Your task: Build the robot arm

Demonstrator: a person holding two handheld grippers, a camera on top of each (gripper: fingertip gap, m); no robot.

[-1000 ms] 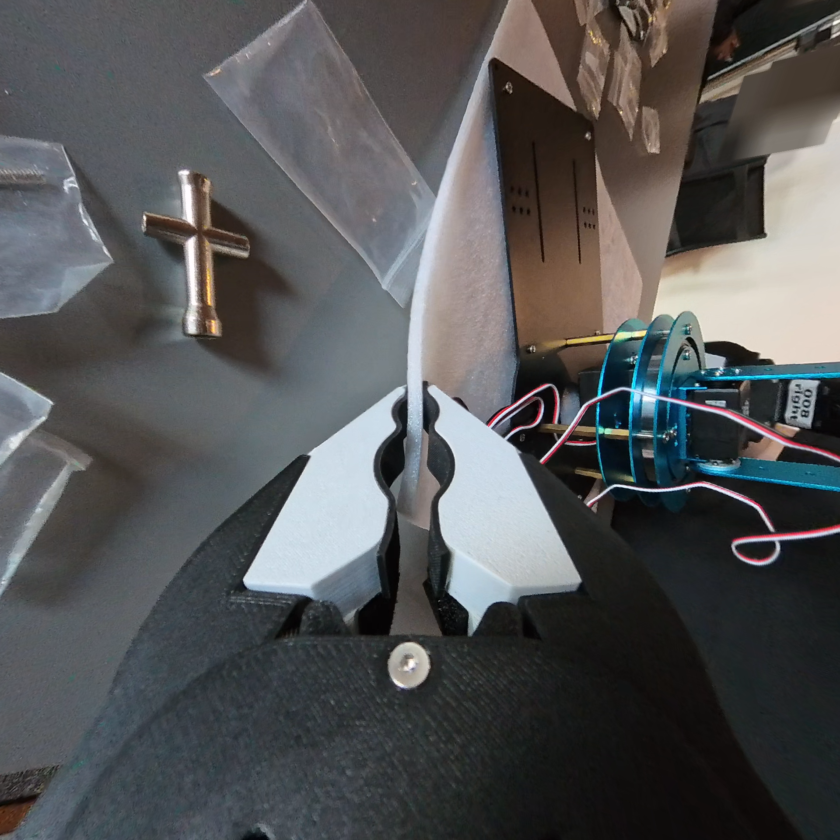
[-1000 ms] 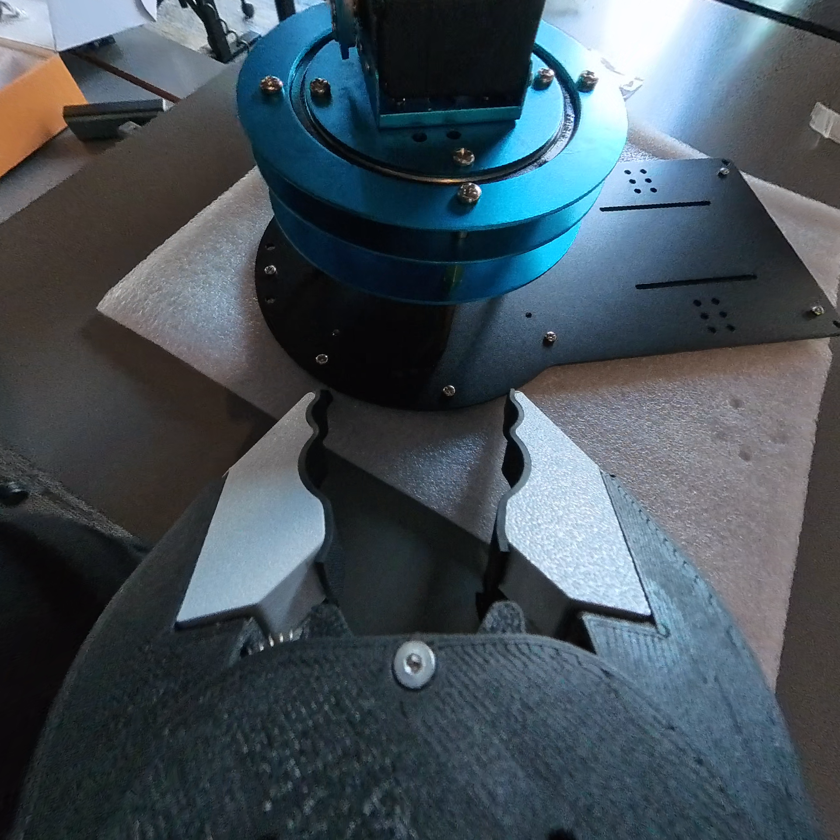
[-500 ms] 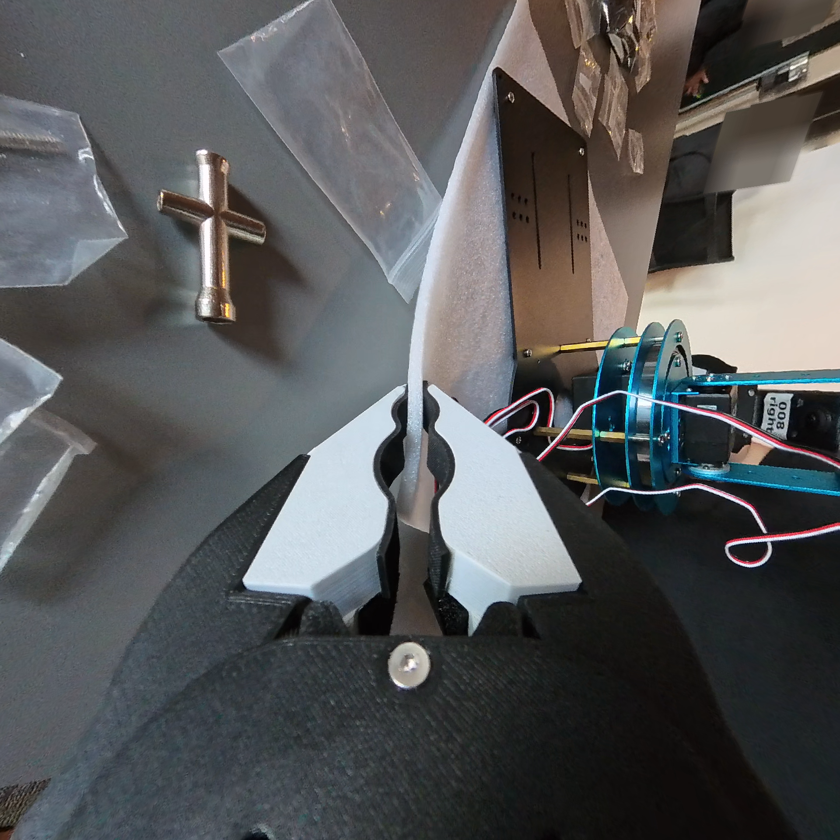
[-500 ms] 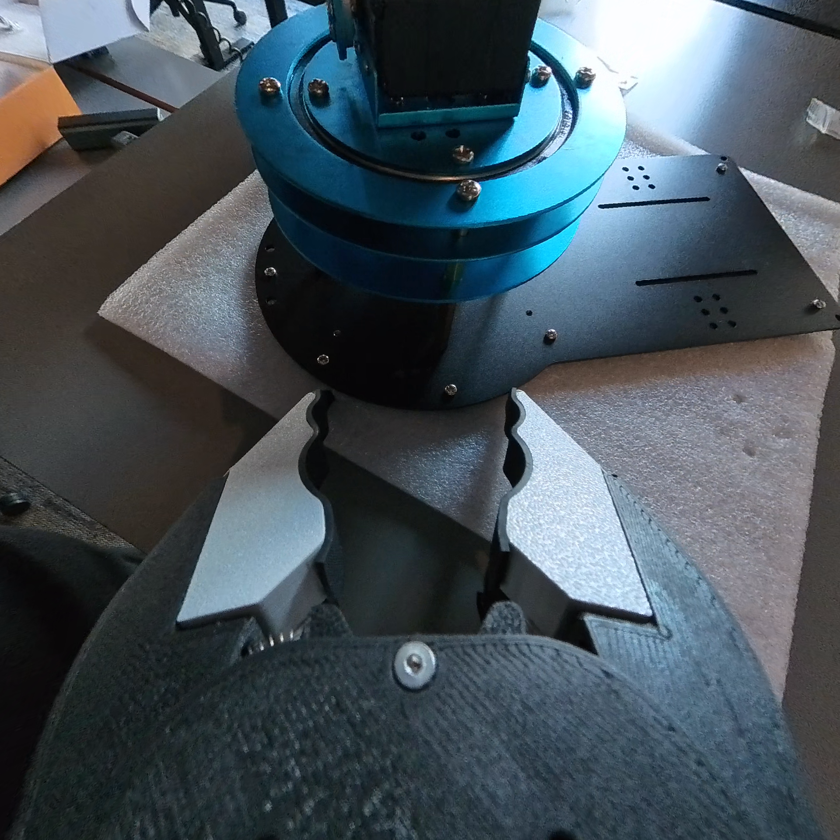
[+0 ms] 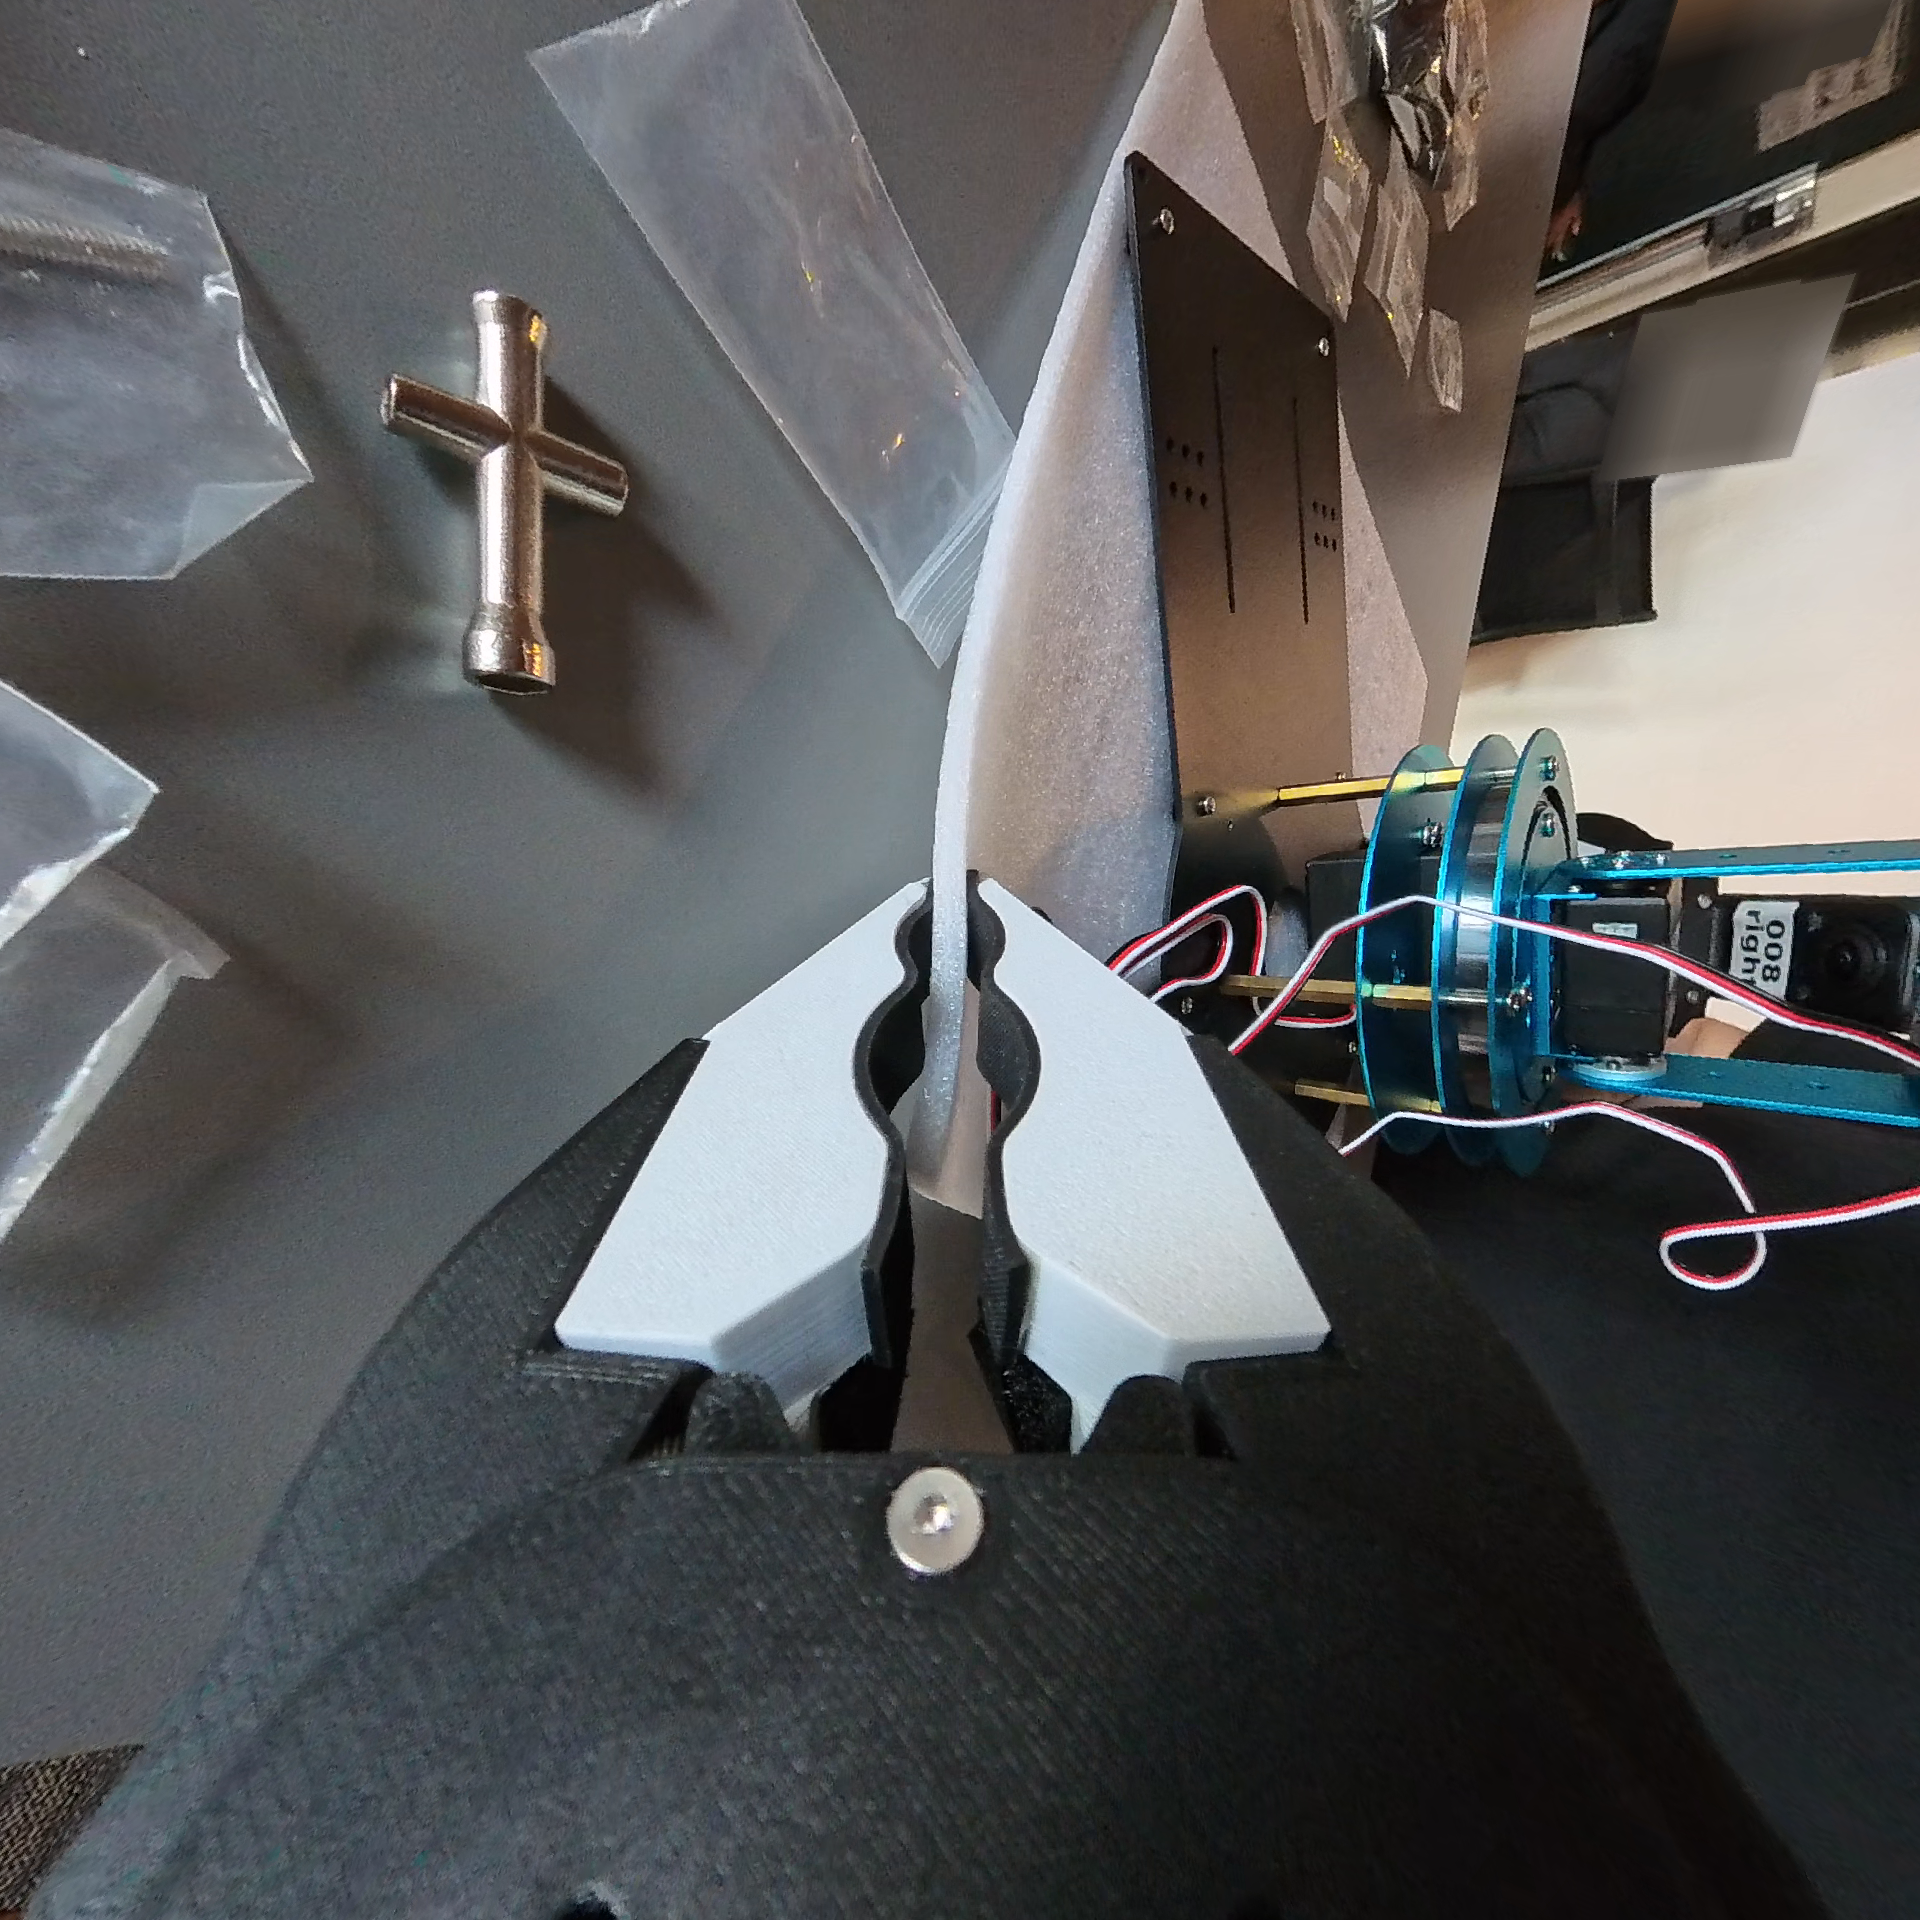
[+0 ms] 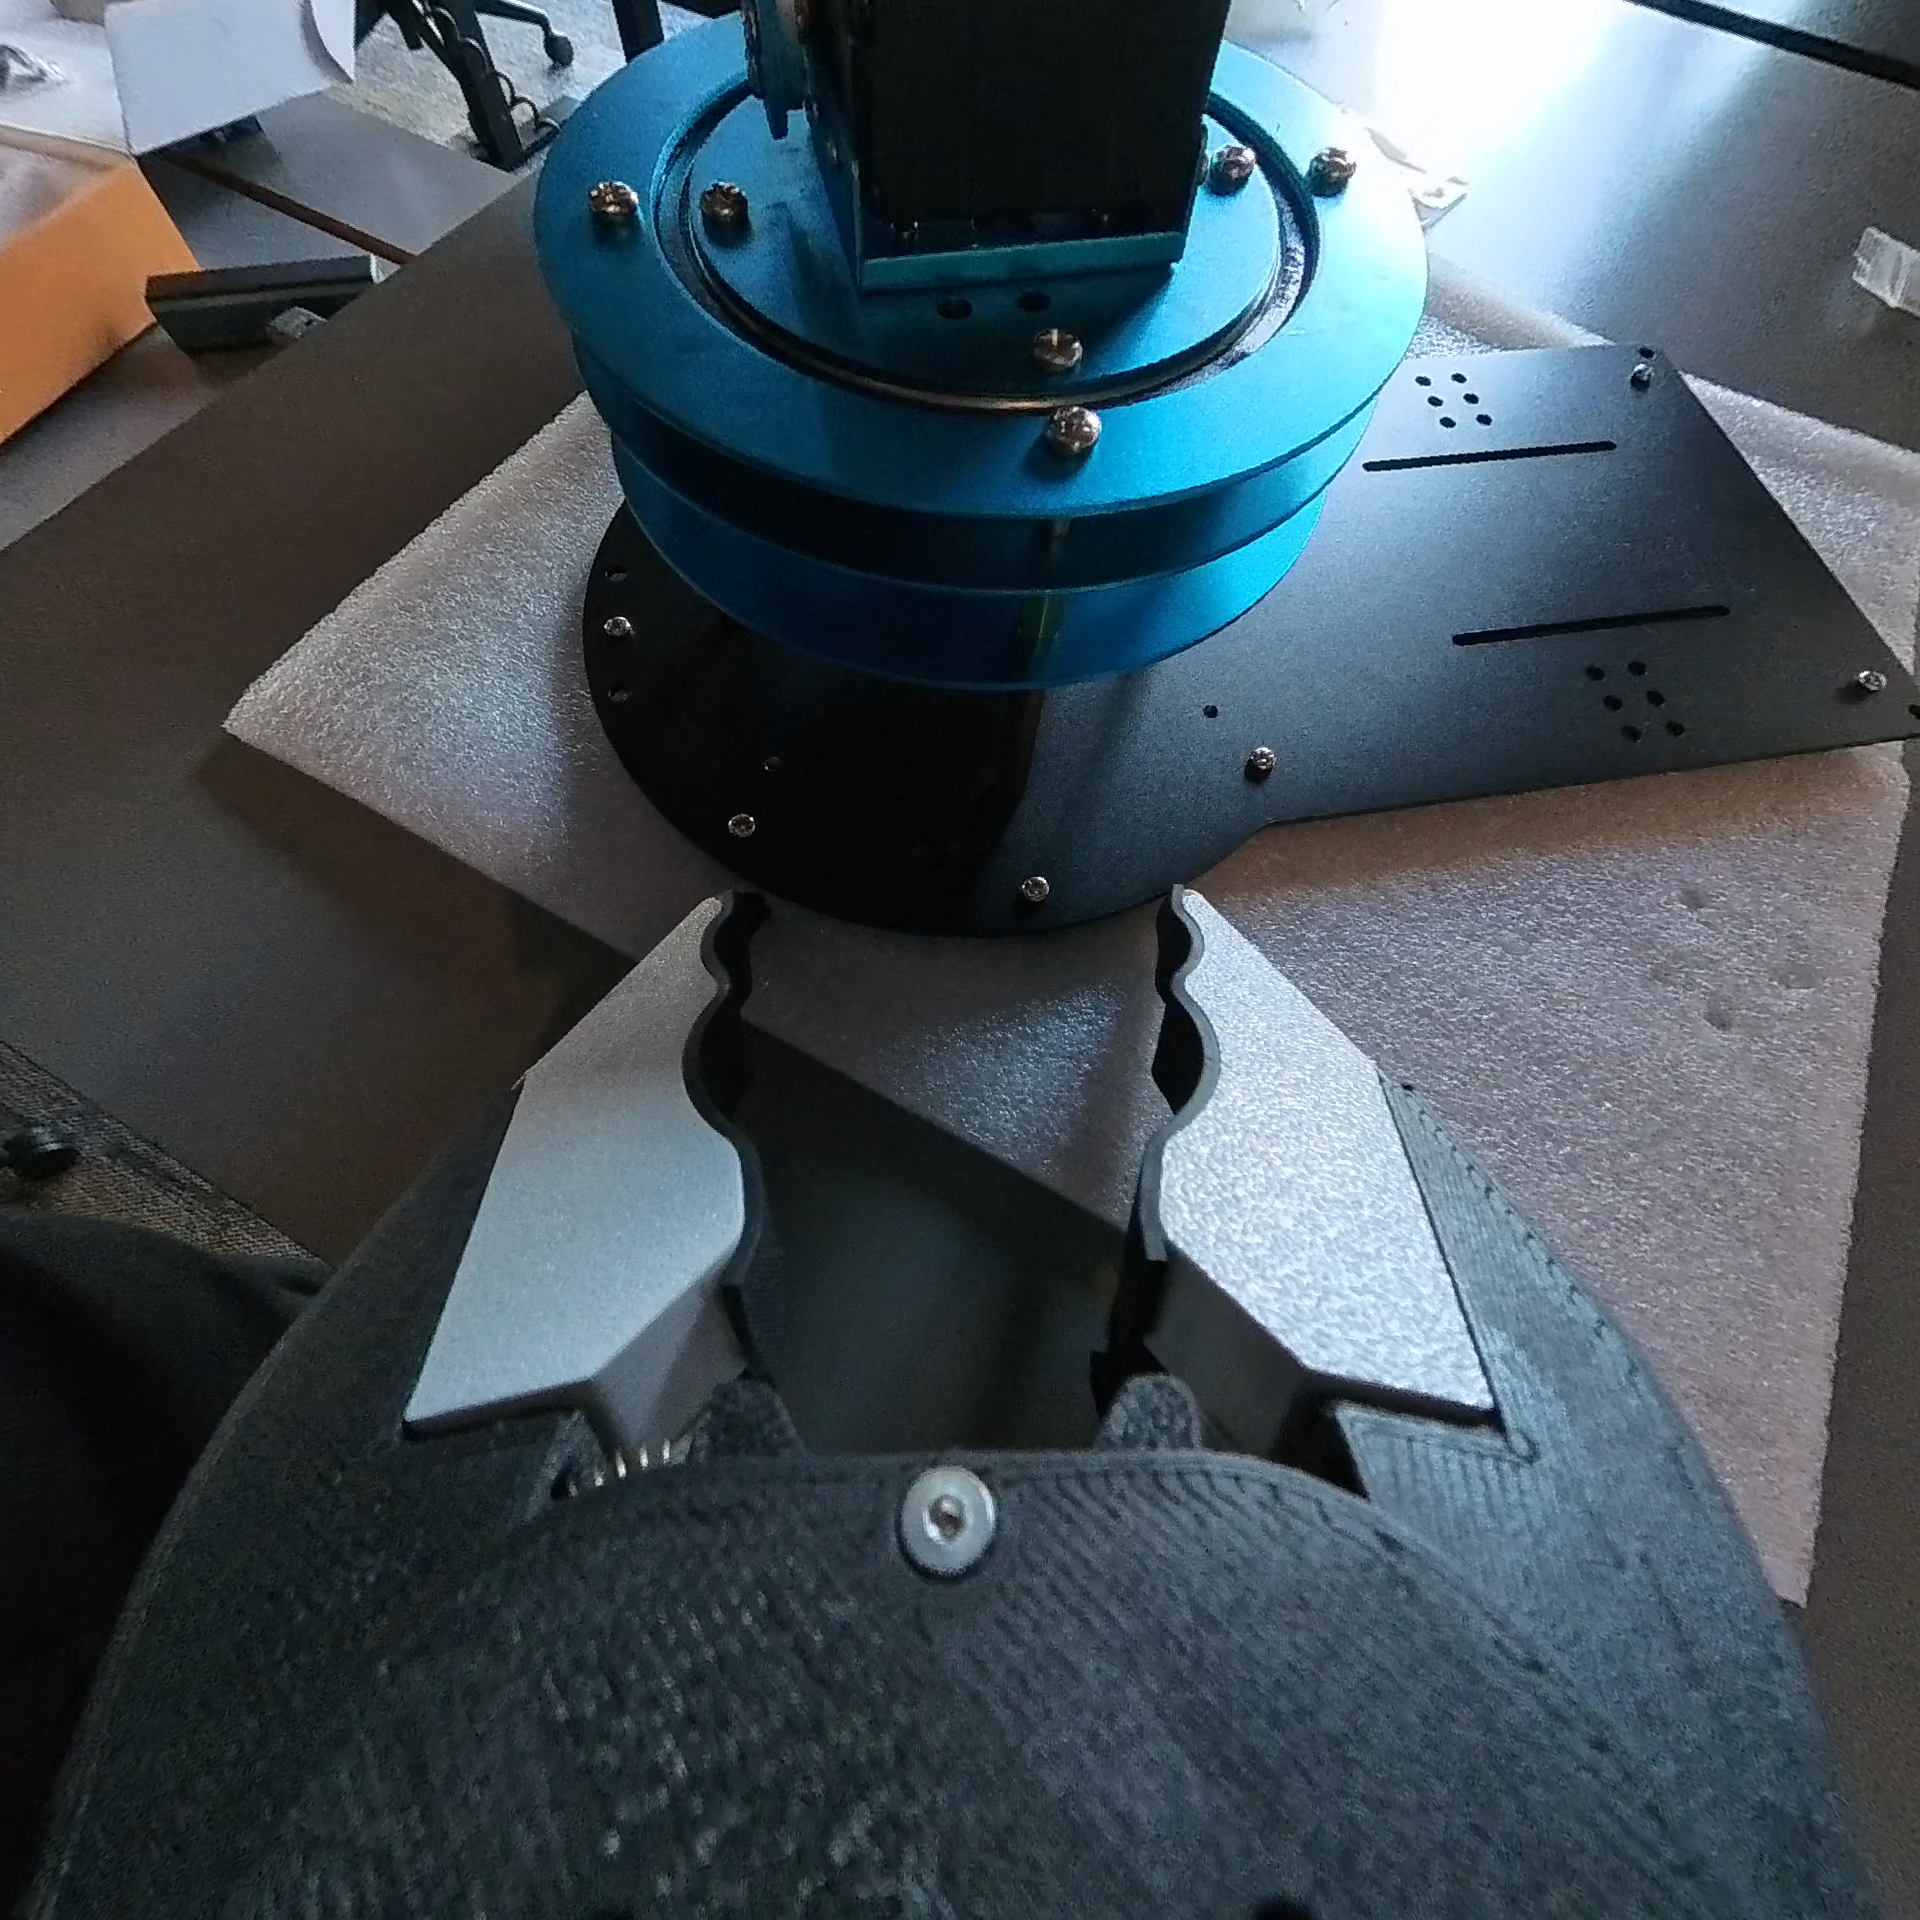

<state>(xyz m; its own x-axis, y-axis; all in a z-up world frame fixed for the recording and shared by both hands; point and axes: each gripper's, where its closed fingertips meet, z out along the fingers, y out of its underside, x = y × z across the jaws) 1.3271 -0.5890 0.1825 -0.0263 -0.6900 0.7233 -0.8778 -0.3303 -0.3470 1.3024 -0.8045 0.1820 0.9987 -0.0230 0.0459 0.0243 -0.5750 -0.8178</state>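
My left gripper (image 5: 951,899) is shut on the edge of a white foam sheet (image 5: 1049,623), which curves up from the dark table. A black metal base plate (image 5: 1236,499) lies on the foam and carries blue round discs (image 5: 1455,956) of a small robot arm with red and white wires (image 5: 1434,914). In the right wrist view my right gripper (image 6: 956,914) is open and empty, just above the foam sheet (image 6: 1455,987), with its tips close to the rounded front of the black plate (image 6: 935,790) under the blue discs (image 6: 977,436).
A silver cross-shaped socket wrench (image 5: 509,488) and several clear plastic bags (image 5: 779,281) lie on the grey table left of the foam. Small bags of parts (image 5: 1382,177) lie farther back. An orange box (image 6: 73,301) sits far left in the right wrist view. My hands' fingertips stand some 25 cm from each other.
The left gripper, still shut on the foam edge, has shifted a little; the wrench and bags drift rightward in its view. The right gripper has stayed open and has barely moved.
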